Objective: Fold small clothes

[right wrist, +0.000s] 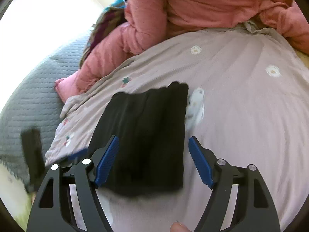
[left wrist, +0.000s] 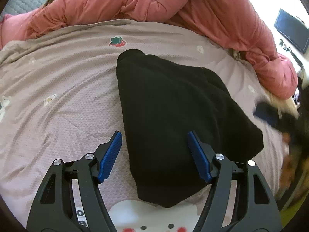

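- Left wrist view: the left gripper (left wrist: 155,151) hangs over the near half of the black garment (left wrist: 173,116), its blue fingers (left wrist: 111,155) spread wide and clamping nothing. One finger sits over the bedspread (left wrist: 58,96) just off the garment's edge at about 9 o'clock, the other over the black cloth.
- Risk here, as I judge it: closing from this stance could pinch only the top layer, or catch bedspread with it, and drag the fold open. The thick cloth could also slip from a shallow bite.
- The garment looks like a soft, fuzzy dark knit, folded into a tapering block. Its narrow end points toward 12 o'clock near the pink quilt (left wrist: 173,3), and its broad corner lies toward 4 o'clock.
- Right wrist view: the right gripper (right wrist: 153,161) is likewise wide open and empty, with the garment lying between and beyond its fingers (right wrist: 200,162) toward 11 o'clock.
- Risk: the picture is smeared, so a hasty grab could miss the near edge or rumple the stack.
- From here the garment reads as a neat rectangle with lengthwise creases, lying flat on the bedspread.
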{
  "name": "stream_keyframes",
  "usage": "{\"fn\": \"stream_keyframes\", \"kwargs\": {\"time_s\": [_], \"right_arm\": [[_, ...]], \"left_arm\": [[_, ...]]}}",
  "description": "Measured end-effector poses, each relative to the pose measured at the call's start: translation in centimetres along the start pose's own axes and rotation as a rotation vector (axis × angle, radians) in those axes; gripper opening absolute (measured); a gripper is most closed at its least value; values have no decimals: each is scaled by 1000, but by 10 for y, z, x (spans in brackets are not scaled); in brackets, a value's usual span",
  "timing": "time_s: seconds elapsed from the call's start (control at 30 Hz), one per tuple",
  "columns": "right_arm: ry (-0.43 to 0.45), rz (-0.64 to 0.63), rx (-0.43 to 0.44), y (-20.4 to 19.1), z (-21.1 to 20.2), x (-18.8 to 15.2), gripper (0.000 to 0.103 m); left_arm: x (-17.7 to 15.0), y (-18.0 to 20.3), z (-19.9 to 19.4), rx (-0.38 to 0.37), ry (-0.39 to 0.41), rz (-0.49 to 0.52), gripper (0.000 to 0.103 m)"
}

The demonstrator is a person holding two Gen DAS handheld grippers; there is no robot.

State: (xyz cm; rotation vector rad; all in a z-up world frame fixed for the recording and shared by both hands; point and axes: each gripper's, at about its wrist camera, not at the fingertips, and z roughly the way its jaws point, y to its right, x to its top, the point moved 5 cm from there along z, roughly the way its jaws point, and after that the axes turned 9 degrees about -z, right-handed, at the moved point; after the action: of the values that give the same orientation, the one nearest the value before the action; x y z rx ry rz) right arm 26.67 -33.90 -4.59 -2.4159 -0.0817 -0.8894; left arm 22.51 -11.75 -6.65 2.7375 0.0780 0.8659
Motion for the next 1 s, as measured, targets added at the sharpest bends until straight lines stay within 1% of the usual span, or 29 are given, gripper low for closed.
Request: {"fn": "stream_keyframes", "kwargs": {"time_s": [0.03, 0.1, 0.13, 0.17, 0.2, 0.27, 0.33, 0.37, 0.4, 0.43, 0.47, 0.5, 0.53, 0.57, 0.6, 0.67, 0.73, 0.8, 0.83, 0.9, 1.0], "right_arm": [[-2, 17, 7, 5, 5, 7, 74], [-49, 23, -53, 19, 27, 22, 74], [-68, 20, -68, 23, 38, 26, 74], [-88, 19, -76, 25, 45, 27, 74], [-125, 29, -78, 28, 57, 27, 74], [-158, 21, -56, 27, 69, 25, 74], [-171, 0, -79, 25, 77, 24, 74], [-170, -10, -91, 24, 79, 25, 72], [-171, -26, -90, 21, 81, 25, 59], [-171, -41, -86, 17, 82, 25, 43], [-165, -65, -90, 12, 81, 26, 35], [-160, -96, -101, 8, 81, 28, 23], [-152, -143, -125, 2, 79, 31, 18], [-142, -186, -140, -5, 77, 32, 15], [-121, -243, -137, -17, 73, 35, 12], [-84, -322, -112, -38, 65, 40, 12], [-39, -367, -65, -55, 57, 47, 12], [3, -378, -17, -63, 50, 56, 12], [14, -379, -15, -63, 50, 59, 12], [7, -371, -31, -58, 56, 63, 11], [-62, -310, -77, -34, 75, 58, 11]], "left_arm": [[-1, -1, 0, 1, 1, 0, 62], [-2, -1, -1, 0, 1, -1, 62], [-2, -2, -2, 0, 5, 0, 62], [-2, -1, -3, 0, 6, 2, 62], [-2, -1, -3, 0, 7, 2, 62], [-3, 0, -5, -2, 12, 6, 62], [-3, 1, -6, -3, 13, 12, 62], [-3, 1, -7, -3, 15, 14, 62], [-3, 1, -7, -3, 16, 14, 62], [-3, 2, -8, -7, 15, 15, 62], [-3, 2, -8, -9, 15, 17, 62], [-3, 3, -9, -9, 17, 19, 62], [-2, 3, -10, -10, 19, 21, 62], [-3, 4, -11, -11, 21, 20, 62], [-3, 4, -12, -9, 23, 22, 62], [-3, 6, -14, -5, 30, 30, 62], [-3, 9, -16, 2, 36, 37, 62], [-2, 10, -17, 6, 40, 38, 62], [-2, 10, -17, 11, 42, 41, 62], [-2, 9, -17, 14, 40, 41, 62], [-3, 7, -14, 4, 26, 29, 62]]}}
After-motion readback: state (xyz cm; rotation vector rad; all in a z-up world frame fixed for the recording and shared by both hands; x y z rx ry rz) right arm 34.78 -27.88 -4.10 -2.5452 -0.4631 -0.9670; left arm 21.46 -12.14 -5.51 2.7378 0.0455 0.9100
